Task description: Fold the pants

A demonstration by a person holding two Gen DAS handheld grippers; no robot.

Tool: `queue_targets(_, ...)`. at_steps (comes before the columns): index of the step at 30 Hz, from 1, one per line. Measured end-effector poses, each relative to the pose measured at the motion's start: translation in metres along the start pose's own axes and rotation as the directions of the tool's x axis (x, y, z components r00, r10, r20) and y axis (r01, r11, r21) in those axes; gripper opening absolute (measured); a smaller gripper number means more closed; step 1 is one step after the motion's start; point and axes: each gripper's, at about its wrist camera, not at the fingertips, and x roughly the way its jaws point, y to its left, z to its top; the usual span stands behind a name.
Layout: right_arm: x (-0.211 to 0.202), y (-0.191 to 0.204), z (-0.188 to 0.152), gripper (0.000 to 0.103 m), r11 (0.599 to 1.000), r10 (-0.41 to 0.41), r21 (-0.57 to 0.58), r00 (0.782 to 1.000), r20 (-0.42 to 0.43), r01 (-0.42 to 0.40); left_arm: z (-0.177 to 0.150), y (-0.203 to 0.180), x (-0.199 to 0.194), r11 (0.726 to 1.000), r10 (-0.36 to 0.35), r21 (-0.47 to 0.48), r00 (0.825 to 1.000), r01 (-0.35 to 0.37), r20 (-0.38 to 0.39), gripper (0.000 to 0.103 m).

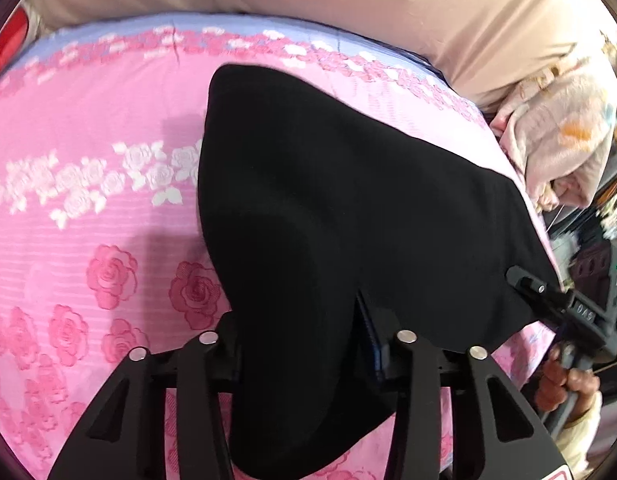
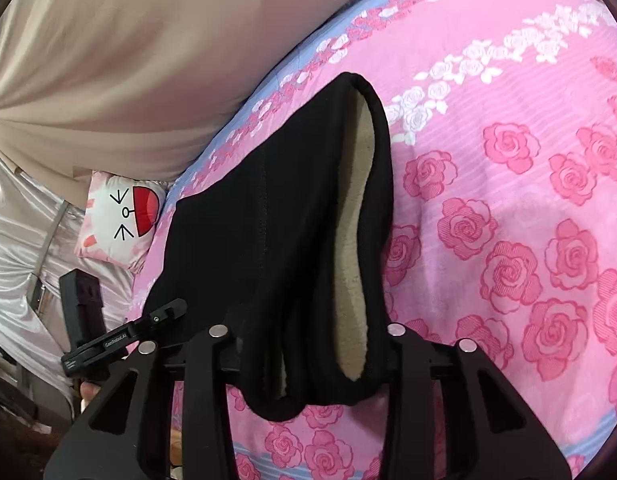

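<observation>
One pair of black pants [image 1: 328,208] lies on a bed, on a pink bedspread [image 1: 88,208] printed with roses. The fabric is matte and thick. In the right wrist view a beige fleece lining [image 2: 354,240] shows through an opening along the garment's edge, running as a long narrow strip. A line of stitching is visible on the outer face in the same view. The garment's outline is irregular and bunched, with the near edge raised off the bedspread at both grip points.

Hidden or unclear: the black fabric shows almost no internal detail in the left wrist view, so legs and waistband cannot be told apart there. The near part of the pants drops behind the tongs' linkages in both views. The pads of both tongs are covered by fabric.

Two tongs are present. The left tongs [image 1: 304,344] are pinching a fold of the pants; fabric fills the gap between the fingers. The right tongs [image 2: 308,340] are likewise clamped on a bunched edge of the pants, lining included. A hand [image 1: 564,384] grips the right tool's handle at the edge of the left wrist view.

Beyond the bedspread: one beige curtain or sheet [image 2: 128,60], one cartoon-face cushion [image 2: 120,220], and one floral bundle of bedding [image 1: 560,128], blurred and cut off.
</observation>
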Motion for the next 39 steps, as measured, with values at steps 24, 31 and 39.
queue_targets(24, -0.007, -0.003, -0.011, 0.044, 1.0, -0.004, 0.003, 1.0, -0.03, 0.004, -0.021, -0.003, -0.022, 1.0, -0.002, 0.01, 1.0, 0.002, -0.006, 0.03)
queue_targets(31, 0.0, -0.007, -0.014, 0.037, 0.999, 0.028, 0.021, 0.999, -0.033, -0.027, -0.026, 0.016, -0.006, 0.995, -0.038, -0.09, 0.999, 0.035, -0.038, 0.051)
queue_targets(39, -0.028, 0.025, -0.002, 0.03, 0.993, 0.122, 0.0, 0.992, 0.03, -0.122, -0.009, -0.007, -0.051, 0.993, -0.115, -0.011, 0.993, 0.115, 0.04, 0.024)
